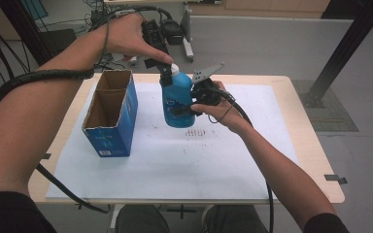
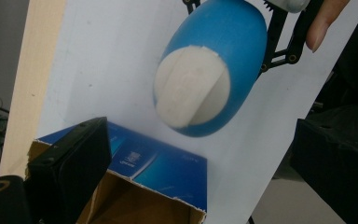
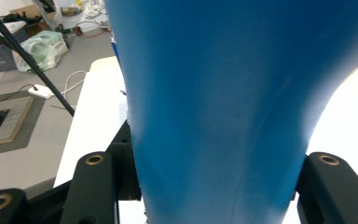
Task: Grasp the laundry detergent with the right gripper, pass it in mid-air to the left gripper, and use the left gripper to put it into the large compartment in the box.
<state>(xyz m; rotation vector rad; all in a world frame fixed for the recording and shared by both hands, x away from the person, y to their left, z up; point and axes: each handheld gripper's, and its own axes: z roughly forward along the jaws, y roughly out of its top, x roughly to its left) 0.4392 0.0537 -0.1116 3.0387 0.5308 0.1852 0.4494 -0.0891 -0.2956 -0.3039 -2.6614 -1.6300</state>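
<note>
High view: your right gripper (image 1: 190,103) is clamped on the body of the blue bottle (image 1: 177,102), jaws pressing either flank, and holds it upright, clear of the white sheet (image 1: 184,160) that covers the table (image 1: 311,141). Right gripper view confirms it: the bottle wall sits tight between both black jaws. Your left gripper (image 1: 165,65) hangs at the bottle's white cap (image 1: 175,69), pointing down on it; whether its jaws are open or closed cannot be told. Left gripper view: one black jaw at lower left, the cap (image 2: 192,87) ahead and not between the jaws. Blue cardboard box (image 1: 110,114) stands open-topped on the sheet, left of the bottle and apart from it
</note>
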